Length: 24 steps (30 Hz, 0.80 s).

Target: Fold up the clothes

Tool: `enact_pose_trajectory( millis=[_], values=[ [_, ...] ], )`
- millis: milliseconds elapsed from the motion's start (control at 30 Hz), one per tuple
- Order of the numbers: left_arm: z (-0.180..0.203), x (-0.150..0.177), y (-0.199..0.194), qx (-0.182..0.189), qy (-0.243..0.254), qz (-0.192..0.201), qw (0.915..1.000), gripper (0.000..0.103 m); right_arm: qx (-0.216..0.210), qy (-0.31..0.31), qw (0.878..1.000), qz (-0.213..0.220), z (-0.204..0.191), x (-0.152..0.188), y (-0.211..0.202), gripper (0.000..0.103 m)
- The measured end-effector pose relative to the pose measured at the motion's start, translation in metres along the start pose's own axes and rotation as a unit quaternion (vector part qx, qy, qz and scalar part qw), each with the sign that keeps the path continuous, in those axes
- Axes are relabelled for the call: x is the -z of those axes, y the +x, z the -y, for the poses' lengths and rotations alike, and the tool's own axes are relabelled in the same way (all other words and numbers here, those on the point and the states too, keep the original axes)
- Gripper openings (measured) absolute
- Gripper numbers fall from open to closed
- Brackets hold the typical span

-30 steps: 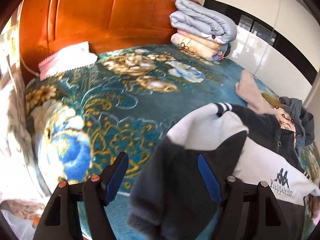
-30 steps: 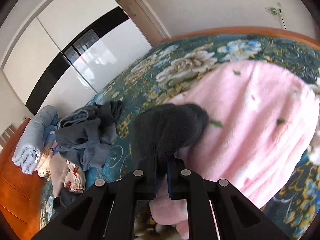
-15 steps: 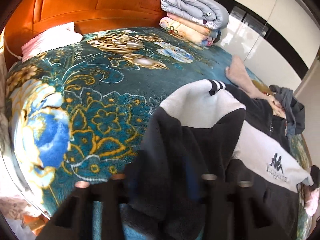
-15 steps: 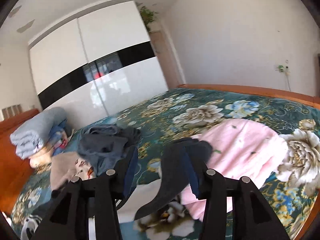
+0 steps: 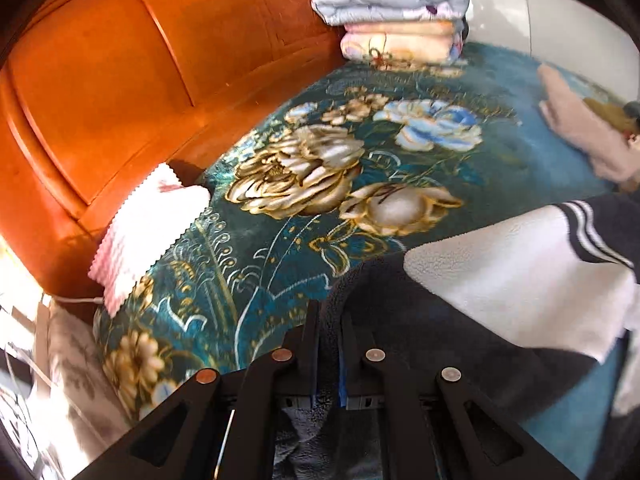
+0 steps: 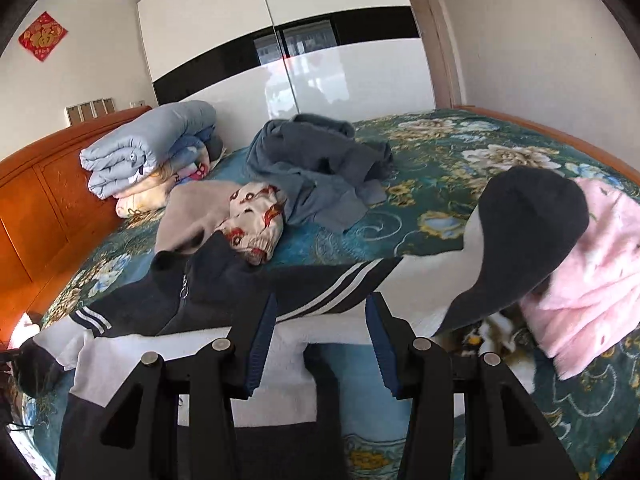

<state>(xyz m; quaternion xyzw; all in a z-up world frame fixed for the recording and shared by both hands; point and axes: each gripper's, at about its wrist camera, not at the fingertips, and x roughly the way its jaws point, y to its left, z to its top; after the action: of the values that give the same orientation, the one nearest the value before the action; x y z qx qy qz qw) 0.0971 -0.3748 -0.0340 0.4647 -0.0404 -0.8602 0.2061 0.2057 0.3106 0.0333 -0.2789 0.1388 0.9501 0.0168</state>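
So the jacket [image 6: 208, 292] was spread across the near side of the bed [image 6: 460, 184], dark with white panels. The left gripper [image 5: 329, 344] was clamped tight on a dark fleece sleeve [image 5: 400, 320] at the jacket's left end. The right gripper [image 6: 320, 344] was open, nothing pinched, hovering over the white part. The other sleeve [image 6: 528, 232] was flopped over a pink garment [image 6: 592, 272] on the right. Grey clothes [image 6: 316, 160] sat further back, folded quilts [image 6: 148, 140] by the headboard [image 5: 120, 80].
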Motion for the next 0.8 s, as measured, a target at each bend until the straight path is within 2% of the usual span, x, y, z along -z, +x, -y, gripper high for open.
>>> enact_pose_trajectory(
  millis=[167, 267, 367, 433, 467, 500, 567, 633, 800],
  values=[
    [0.012, -0.013, 0.061, -0.039, 0.033, -0.049, 0.9975, 0.011, -0.032, -0.016, 0.998, -0.047, -0.017, 0.018, 0.021, 0.048],
    [0.016, -0.017, 0.070, -0.042, 0.031, -0.059, 0.9969, 0.011, -0.051, -0.041, 0.995, -0.073, -0.033, 0.028, 0.030, 0.048],
    [0.001, -0.021, 0.054, 0.013, -0.019, -0.048, 0.9986, 0.013, -0.066, -0.073, 0.991, -0.095, -0.050, 0.038, 0.038, 0.048],
    [-0.021, -0.017, 0.036, 0.047, -0.075, -0.036, 0.9954, 0.030, -0.077, -0.086, 0.988, -0.103, -0.057, 0.043, 0.039, 0.049],
    [-0.034, -0.013, 0.025, 0.058, -0.109, -0.027, 0.9920, 0.048, -0.083, -0.090, 0.987, -0.105, -0.060, 0.045, 0.040, 0.051],
    [-0.049, -0.006, 0.014, 0.064, -0.147, -0.017, 0.9869, 0.062, -0.090, -0.094, 0.986, -0.108, -0.063, 0.047, 0.040, 0.052],
    [-0.078, 0.014, -0.005, 0.075, -0.222, 0.001, 0.9721, 0.065, -0.099, -0.094, 0.985, -0.106, -0.064, 0.050, 0.038, 0.054],
    [-0.096, 0.036, -0.012, 0.104, -0.274, -0.004, 0.9560, 0.065, -0.106, -0.089, 0.985, -0.107, -0.064, 0.052, 0.037, 0.054],
    [-0.096, 0.078, 0.007, 0.128, -0.324, -0.057, 0.9358, 0.064, -0.119, -0.074, 0.983, -0.117, -0.064, 0.056, 0.036, 0.054]
  ],
)
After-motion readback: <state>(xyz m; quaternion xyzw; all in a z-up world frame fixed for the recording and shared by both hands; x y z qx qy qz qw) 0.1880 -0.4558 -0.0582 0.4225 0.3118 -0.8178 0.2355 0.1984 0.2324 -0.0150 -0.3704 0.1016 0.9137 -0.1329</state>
